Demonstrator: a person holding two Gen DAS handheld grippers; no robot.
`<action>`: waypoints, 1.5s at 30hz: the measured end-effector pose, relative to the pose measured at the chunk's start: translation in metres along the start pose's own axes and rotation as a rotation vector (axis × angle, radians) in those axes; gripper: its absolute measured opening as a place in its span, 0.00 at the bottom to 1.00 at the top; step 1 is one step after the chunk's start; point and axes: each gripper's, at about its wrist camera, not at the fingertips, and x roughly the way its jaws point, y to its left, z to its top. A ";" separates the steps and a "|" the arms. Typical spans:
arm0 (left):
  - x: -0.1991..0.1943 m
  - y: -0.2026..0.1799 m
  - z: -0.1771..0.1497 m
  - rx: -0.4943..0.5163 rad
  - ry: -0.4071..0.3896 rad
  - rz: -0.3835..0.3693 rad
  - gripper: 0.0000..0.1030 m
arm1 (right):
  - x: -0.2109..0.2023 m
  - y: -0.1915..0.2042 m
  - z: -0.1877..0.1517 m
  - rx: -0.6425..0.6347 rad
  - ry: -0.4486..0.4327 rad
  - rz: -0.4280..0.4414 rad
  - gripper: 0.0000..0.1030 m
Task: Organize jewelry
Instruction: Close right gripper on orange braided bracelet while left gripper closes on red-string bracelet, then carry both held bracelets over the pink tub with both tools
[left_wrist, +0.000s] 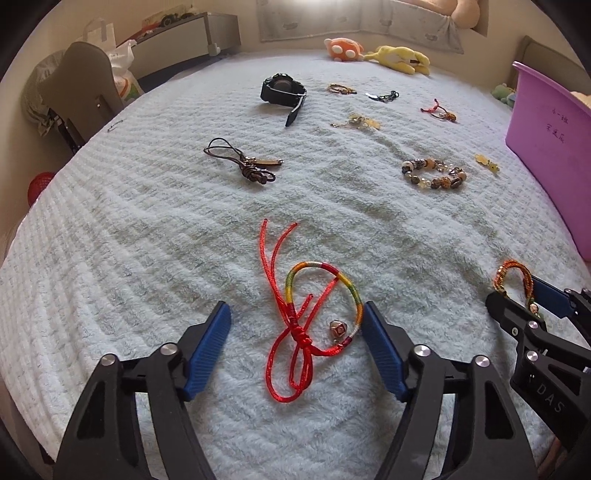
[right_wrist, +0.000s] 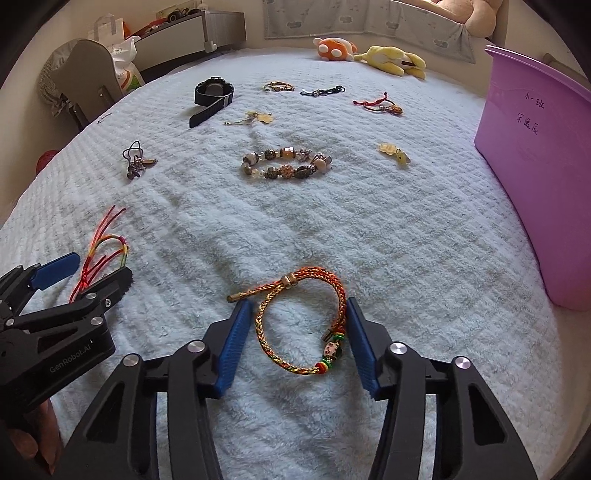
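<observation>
Blue fingers (left_wrist: 380, 350) part-open beside red cord bracelet (left_wrist: 317, 314), braided bracelet (right_wrist: 303, 325) between right pair

A beaded bracelet (right_wrist: 287, 165) lies mid-blanket (right_wrist: 406, 258). A watch (right_wrist: 212, 96) lies behind and left of it. A plastic bin (right_wrist: 539, 177) stands at right

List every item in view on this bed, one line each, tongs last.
Blanket: one, pale blue, covering the bed.
Red cord bracelet: one, red with multicolour band, between the left tongs' fingers.
Braided bracelet: one, orange-gold, between the right tongs' fingers.
Beaded bracelet: one, brown and amber, mid-blanket.
Watch: one, black, far left.
Brown cord charm: one, left of centre.
Small pieces: several, far rows, details unclear.
Bin: one, purple, right edge.
Plush toys: two, orange and yellow, far edge.
Left tongs: black, blue pads, open.
Right tongs: same, open.
</observation>
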 end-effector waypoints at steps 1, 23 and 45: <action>-0.002 -0.003 -0.001 0.015 -0.006 -0.004 0.54 | -0.001 0.001 0.000 -0.002 -0.002 0.000 0.42; -0.034 -0.004 0.010 0.007 0.080 -0.069 0.09 | -0.033 -0.015 0.012 0.120 0.038 0.051 0.09; -0.192 0.015 0.139 0.092 0.039 -0.160 0.09 | -0.202 -0.041 0.105 0.266 0.006 0.016 0.09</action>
